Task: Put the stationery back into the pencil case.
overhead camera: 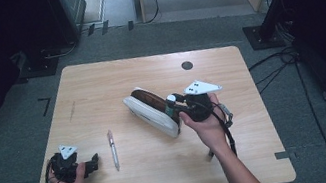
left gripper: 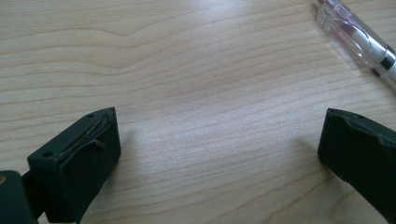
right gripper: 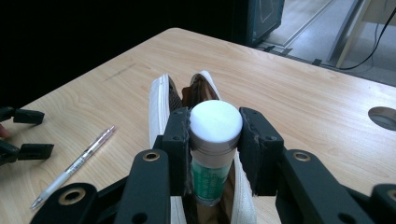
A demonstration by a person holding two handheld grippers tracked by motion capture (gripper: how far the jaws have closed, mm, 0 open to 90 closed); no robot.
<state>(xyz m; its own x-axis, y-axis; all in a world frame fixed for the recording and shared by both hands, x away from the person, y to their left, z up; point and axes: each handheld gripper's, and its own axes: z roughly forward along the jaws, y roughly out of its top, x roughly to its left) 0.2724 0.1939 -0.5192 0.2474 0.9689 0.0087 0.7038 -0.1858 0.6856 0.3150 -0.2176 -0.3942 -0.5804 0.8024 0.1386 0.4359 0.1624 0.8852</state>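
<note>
Held between the right gripper (right gripper: 215,154) jaws is a white-capped bottle (right gripper: 215,140), low in the middle of the frame, right over the open pencil case (overhead camera: 150,110). Left gripper (left gripper: 219,154) is kept wide and empty; a pen (left gripper: 359,39) is seen upper right.

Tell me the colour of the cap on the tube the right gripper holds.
White cap, clearest in the right gripper view.

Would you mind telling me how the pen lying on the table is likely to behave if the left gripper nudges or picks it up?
The pen has a round, slim barrel, so a sideways nudge would probably roll it across the smooth wooden table. Its clear plastic body looks light and stiff, so it should lift without bending. The glossy barrel may slip or pivot between the left gripper jaws, now wide open, unless gripped near its middle.
</note>
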